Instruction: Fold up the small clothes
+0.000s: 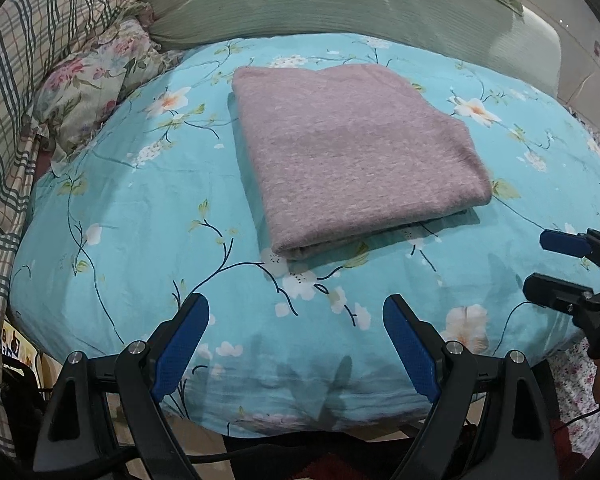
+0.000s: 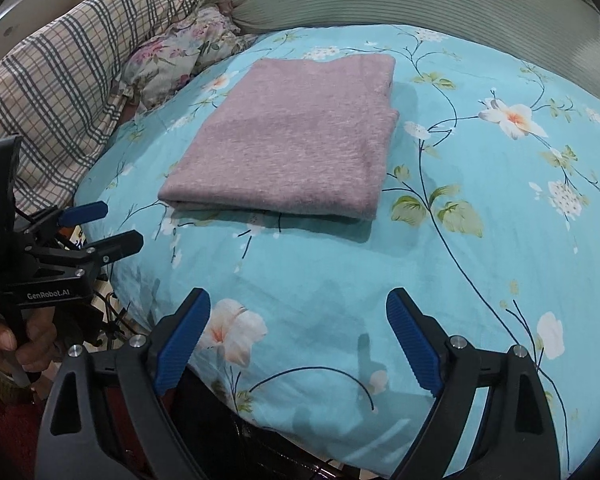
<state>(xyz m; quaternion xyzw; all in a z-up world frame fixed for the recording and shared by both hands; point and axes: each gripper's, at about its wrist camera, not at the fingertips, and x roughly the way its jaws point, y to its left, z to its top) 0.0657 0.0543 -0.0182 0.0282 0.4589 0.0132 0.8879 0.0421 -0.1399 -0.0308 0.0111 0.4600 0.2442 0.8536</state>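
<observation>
A mauve knit garment (image 1: 352, 156) lies folded into a flat rectangle on the turquoise floral bedcover (image 1: 140, 208). It also shows in the right wrist view (image 2: 296, 144). My left gripper (image 1: 296, 312) is open and empty, held back from the garment near the cover's front edge. My right gripper (image 2: 298, 312) is open and empty too, also short of the garment. The right gripper shows at the right edge of the left wrist view (image 1: 540, 264), and the left gripper at the left edge of the right wrist view (image 2: 120, 226). Neither touches the cloth.
A plaid quilt (image 1: 24, 92) and a floral pillow (image 1: 96, 80) pile up at the left. A pale green ribbed cushion (image 1: 332, 4) lies behind the garment. The bedcover (image 2: 480, 240) drops off at its front edge toward the floor.
</observation>
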